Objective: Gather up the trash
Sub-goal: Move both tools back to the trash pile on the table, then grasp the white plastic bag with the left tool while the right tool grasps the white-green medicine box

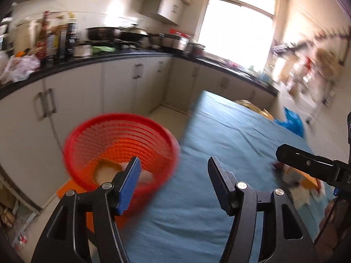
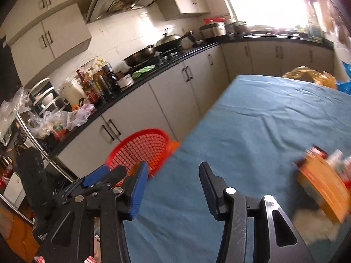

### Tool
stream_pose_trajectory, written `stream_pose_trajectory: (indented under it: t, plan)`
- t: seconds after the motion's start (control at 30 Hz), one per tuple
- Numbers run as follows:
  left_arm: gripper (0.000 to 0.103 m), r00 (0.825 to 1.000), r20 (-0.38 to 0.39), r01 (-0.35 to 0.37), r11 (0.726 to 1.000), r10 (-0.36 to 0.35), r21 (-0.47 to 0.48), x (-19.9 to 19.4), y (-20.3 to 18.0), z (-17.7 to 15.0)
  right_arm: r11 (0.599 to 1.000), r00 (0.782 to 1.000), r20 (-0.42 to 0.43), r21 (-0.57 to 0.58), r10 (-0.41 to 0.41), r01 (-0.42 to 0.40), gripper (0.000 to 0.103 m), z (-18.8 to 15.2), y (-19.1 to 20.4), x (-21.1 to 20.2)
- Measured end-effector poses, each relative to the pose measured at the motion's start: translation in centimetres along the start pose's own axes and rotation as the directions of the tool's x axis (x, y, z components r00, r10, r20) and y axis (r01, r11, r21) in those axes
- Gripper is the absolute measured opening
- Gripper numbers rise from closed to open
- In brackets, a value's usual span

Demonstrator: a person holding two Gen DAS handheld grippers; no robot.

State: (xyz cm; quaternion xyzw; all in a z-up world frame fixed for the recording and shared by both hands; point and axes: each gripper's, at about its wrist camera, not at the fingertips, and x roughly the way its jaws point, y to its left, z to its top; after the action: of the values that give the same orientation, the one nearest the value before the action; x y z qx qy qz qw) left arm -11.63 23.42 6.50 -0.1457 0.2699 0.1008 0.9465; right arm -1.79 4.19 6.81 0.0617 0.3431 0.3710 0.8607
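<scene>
A red mesh basket (image 1: 120, 140) (image 2: 140, 149) stands on the floor by the left edge of the table (image 1: 219, 131) (image 2: 263, 120), which has a blue cloth on it. Some scraps lie in the basket, among them a yellowish piece (image 1: 105, 164). My left gripper (image 1: 173, 162) hangs open and empty over the table edge beside the basket. A blurred heap of trash (image 1: 296, 179) (image 2: 322, 179), orange packaging and white scraps, lies on the cloth to the right. My right gripper (image 2: 173, 166) is open over the bare cloth, with nothing between its fingers (image 1: 307, 164).
A black counter (image 2: 153, 74) runs along the left and back walls over white cabinets (image 1: 122, 83), crowded with bottles, pans and plastic bags. Beyond the table's far end sit a yellow bag (image 2: 307, 74) and a blue bag (image 1: 291, 120). An orange mat (image 1: 68, 188) lies under the basket.
</scene>
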Motion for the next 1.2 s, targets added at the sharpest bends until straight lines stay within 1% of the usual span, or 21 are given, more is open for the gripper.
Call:
stream_pose_trajectory:
  t: [0.1, 0.2, 0.27, 0.33, 0.37, 0.4, 0.43, 0.47, 0.5, 0.57, 0.6, 0.7, 0.77, 0.83, 0.87, 0.9, 0.97, 1.03, 1.1, 1.17, 1.2]
  plan:
    - [0.062, 0.998, -0.040, 0.053, 0.996, -0.050, 0.076, 0.6, -3.7, -1.3, 0.998, 0.998, 0.033, 0.044, -0.047, 0.045, 0.052, -1.3, -2.9, -3.4]
    - [0.063, 0.992, -0.074, 0.113, 0.982, -0.103, 0.149, 0.9, -7.4, -2.4, 0.987, 0.991, 0.086, 0.128, -0.107, 0.096, 0.052, -2.1, -6.7, -7.8]
    - [0.065, 0.988, -0.082, 0.145, 0.971, -0.131, 0.188, 0.8, -9.4, -2.8, 0.968, 0.975, 0.122, 0.194, -0.185, 0.160, 0.052, -2.6, -9.3, -10.8]
    - [0.069, 0.985, -0.083, 0.164, 0.962, -0.149, 0.220, 0.4, -11.2, -3.2, 0.939, 0.947, 0.147, 0.240, -0.284, 0.245, 0.056, -3.3, -11.4, -13.5]
    - [0.070, 0.983, -0.086, 0.178, 0.956, -0.162, 0.235, 0.3, -12.2, -3.4, 0.914, 0.925, 0.147, 0.272, -0.350, 0.302, 0.059, -3.8, -12.7, -14.8]
    - [0.072, 0.981, -0.090, 0.187, 0.952, -0.169, 0.244, 0.2, -12.8, -3.5, 0.893, 0.909, 0.144, 0.296, -0.392, 0.338, 0.059, -4.2, -13.6, -15.5]
    - [0.074, 0.979, -0.097, 0.196, 0.947, -0.177, 0.254, 0.2, -13.4, -3.6, 0.863, 0.885, 0.137, 0.329, -0.445, 0.383, 0.059, -4.6, -14.6, -16.3]
    - [0.075, 0.977, -0.106, 0.205, 0.942, -0.183, 0.265, 0.2, -14.1, -3.8, 0.839, 0.868, 0.126, 0.355, -0.480, 0.413, 0.061, -5.1, -15.6, -16.9]
    - [0.076, 0.974, -0.122, 0.220, 0.934, -0.193, 0.281, 0.2, -15.0, -4.0, 0.821, 0.860, 0.112, 0.381, -0.497, 0.425, 0.061, -5.5, -16.6, -17.4]
    - [0.078, 0.966, -0.146, 0.249, 0.920, -0.213, 0.304, 0.3, -16.2, -4.2, 0.796, 0.859, 0.092, 0.436, -0.504, 0.421, 0.061, -6.3, -18.6, -18.1]
    - [0.082, 0.962, -0.156, 0.263, 0.913, -0.224, 0.313, 0.4, -16.5, -4.3, 0.782, 0.857, 0.082, 0.461, -0.509, 0.420, 0.061, -6.8, -19.6, -18.4]
    - [0.085, 0.946, -0.216, 0.308, 0.880, -0.242, 0.362, 1.8, -18.6, -4.5, 0.768, 0.860, 0.077, 0.496, -0.505, 0.406, 0.061, -7.4, -21.2, -19.0]
    - [0.085, 0.923, -0.284, 0.361, 0.843, -0.261, 0.399, 3.4, -20.2, -4.4, 0.765, 0.860, 0.083, 0.506, -0.503, 0.398, 0.061, -7.3, -21.6, -19.4]
    - [0.085, 0.910, -0.337, 0.376, 0.824, -0.242, 0.424, 4.8, -21.4, -4.7, 0.761, 0.859, 0.091, 0.518, -0.503, 0.391, 0.061, -7.2, -22.0, -19.7]
    - [0.085, 0.892, -0.382, 0.405, 0.800, -0.240, 0.442, 5.7, -22.4, -5.0, 0.757, 0.858, 0.091, 0.523, -0.506, 0.392, 0.061, -7.1, -22.3, -19.8]
    - [0.085, 0.884, -0.400, 0.421, 0.784, -0.242, 0.456, 6.2, -23.1, -5.3, 0.755, 0.858, 0.087, 0.525, -0.506, 0.392, 0.061, -7.2, -22.6, -19.8]
    - [0.085, 0.885, -0.412, 0.420, 0.752, -0.216, 0.509, 7.4, -24.8, -6.0, 0.747, 0.859, 0.079, 0.538, -0.506, 0.390, 0.061, -7.2, -23.2, -19.8]
    - [0.085, 0.878, -0.426, 0.438, 0.721, -0.216, 0.537, 8.1, -26.0, -6.7, 0.739, 0.857, 0.071, 0.546, -0.510, 0.394, 0.061, -7.3, -24.2, -19.6]
    - [0.085, 0.887, -0.418, 0.423, 0.710, -0.197, 0.563, 8.8, -27.2, -7.2, 0.728, 0.853, 0.055, 0.552, -0.518, 0.406, 0.061, -7.2, -24.9, -19.2]
    - [0.085, 0.880, -0.424, 0.444, 0.693, -0.216, 0.569, 8.8, -28.5, -7.7, 0.722, 0.852, 0.044, 0.555, -0.522, 0.414, 0.062, -7.0, -25.4, -18.7]
    - [0.085, 0.882, -0.417, 0.441, 0.691, -0.218, 0.573, 8.6, -28.6, -7.7, 0.719, 0.851, 0.033, 0.552, -0.525, 0.422, 0.062, -6.8, -25.6, -18.4]
